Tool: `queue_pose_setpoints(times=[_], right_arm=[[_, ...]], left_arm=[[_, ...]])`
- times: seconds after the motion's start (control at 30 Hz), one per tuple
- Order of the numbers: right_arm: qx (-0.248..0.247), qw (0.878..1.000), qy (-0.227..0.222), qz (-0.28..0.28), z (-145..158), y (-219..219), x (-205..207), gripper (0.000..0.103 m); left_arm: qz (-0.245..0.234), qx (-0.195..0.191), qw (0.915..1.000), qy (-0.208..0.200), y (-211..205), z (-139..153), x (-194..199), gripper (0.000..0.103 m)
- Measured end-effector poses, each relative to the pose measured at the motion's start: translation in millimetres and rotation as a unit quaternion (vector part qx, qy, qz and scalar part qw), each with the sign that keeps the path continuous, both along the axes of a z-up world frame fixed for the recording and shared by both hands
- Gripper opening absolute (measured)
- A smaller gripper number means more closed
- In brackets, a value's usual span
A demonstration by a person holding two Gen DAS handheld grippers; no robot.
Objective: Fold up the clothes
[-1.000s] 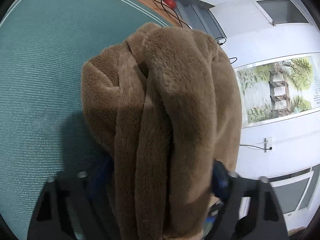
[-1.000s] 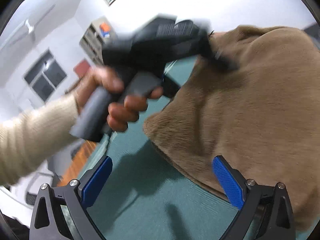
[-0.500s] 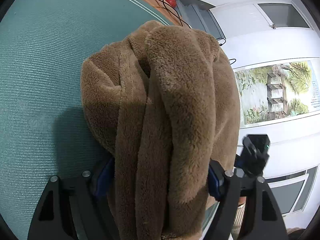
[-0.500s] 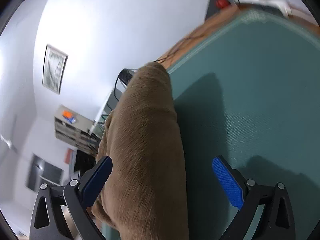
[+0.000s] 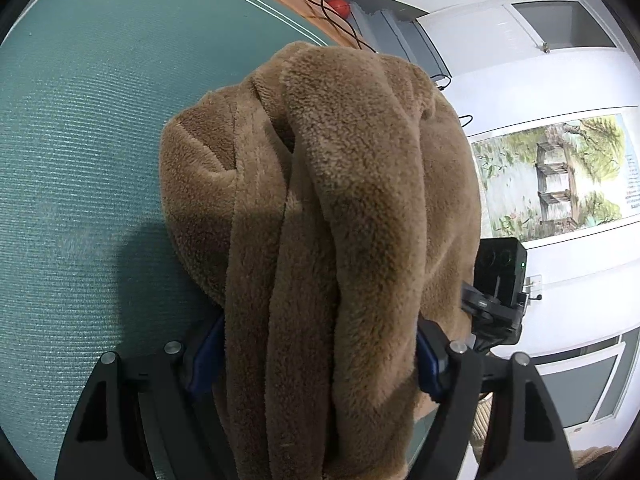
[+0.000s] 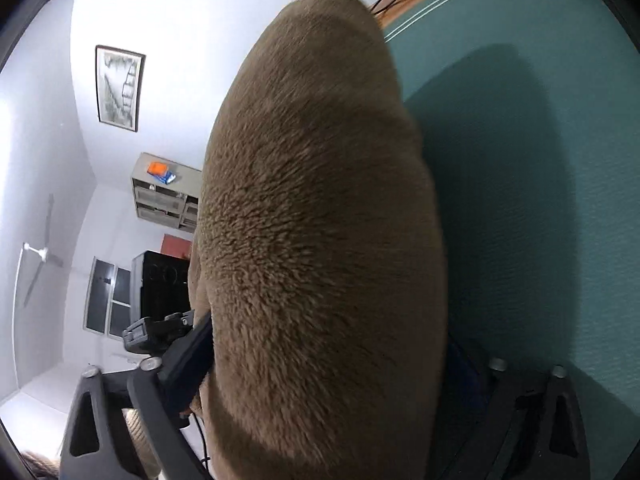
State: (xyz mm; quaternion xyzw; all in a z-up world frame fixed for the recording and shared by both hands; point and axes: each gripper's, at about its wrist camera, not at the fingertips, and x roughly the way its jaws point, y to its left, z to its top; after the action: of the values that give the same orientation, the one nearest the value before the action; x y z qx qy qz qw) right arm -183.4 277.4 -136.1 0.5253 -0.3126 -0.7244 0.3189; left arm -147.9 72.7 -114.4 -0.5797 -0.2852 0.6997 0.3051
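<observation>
We record a brown fleece garment bunched into thick vertical folds, filling the centre of the left wrist view from the upper middle to the bottom edge. The left gripper has its jaws closed against this bundle: 1 blue pad presses it at lower left, the other at lower right, with the fabric packed between them.

In the right wrist view the same garment occupies the centre as 1 smooth rounded mass. The right gripper straddles it, jaws standing wide; the left-of-frame finger touches the fleece, while the right-of-frame finger lies in shadow against it. We cannot tell whether the jaws actually pinch the cloth.

The green mat on the tabletop fills the left of the left wrist view and the right of the right wrist view. A landscape painting hangs at right of frame; the other gripper's camera block shows beside the garment.
</observation>
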Motion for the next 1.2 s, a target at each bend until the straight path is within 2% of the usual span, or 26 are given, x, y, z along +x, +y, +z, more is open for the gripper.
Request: queue_pose_setpoints(times=[0.13, 0.23, 0.4, 0.53, 0.7, 0.87, 1.07, 1.2], right_arm=[[-0.004, 1.0, 0.0, -0.022, 1.6, 0.7, 4.8, 0.066], [0.015, 0.999, 0.015, -0.032, 14.3, -0.3, 13.6, 0.057], [0.048, 0.996, 0.058, -0.043, 50.1, -4.2, 33.4, 0.052], [0.067, 0.992, 0.087, -0.064, 81.4, 13.1, 61.1, 0.052], [0.074, 0.986, 0.109, -0.106, 114.3, 68.8, 108.6, 0.052], [0.089, 0.976, 0.118, -0.159, 133.9, 152.4, 172.9, 0.052], [0.097, 0.964, 0.1, -0.228, 130.1, 247.6, 237.4, 0.052], [0.089, 0.956, 0.089, -0.265, 116.8, 310.1, 263.0, 0.053]], left_arm=[[0.003, 0.001, 1.0, 0.004, -27.7, 1.9, 15.6, 0.065], [0.001, -0.011, 0.9998, 0.014, -19.9, 10.9, 22.1, 0.058], [0.0, -0.014, 0.9996, 0.023, -9.1, 30.4, 35.1, 0.051], [-0.023, 0.001, 0.9991, 0.036, 17.8, 52.4, 51.4, 0.05], [-0.067, 0.023, 0.9955, 0.062, 84.4, 89.2, 76.5, 0.05], [-0.118, 0.037, 0.9897, 0.071, 175.7, 110.7, 111.6, 0.05], [-0.168, 0.044, 0.9831, 0.058, 290.1, 119.3, 166.7, 0.051], [-0.186, 0.031, 0.9802, 0.06, 346.0, 126.5, 218.8, 0.051]])
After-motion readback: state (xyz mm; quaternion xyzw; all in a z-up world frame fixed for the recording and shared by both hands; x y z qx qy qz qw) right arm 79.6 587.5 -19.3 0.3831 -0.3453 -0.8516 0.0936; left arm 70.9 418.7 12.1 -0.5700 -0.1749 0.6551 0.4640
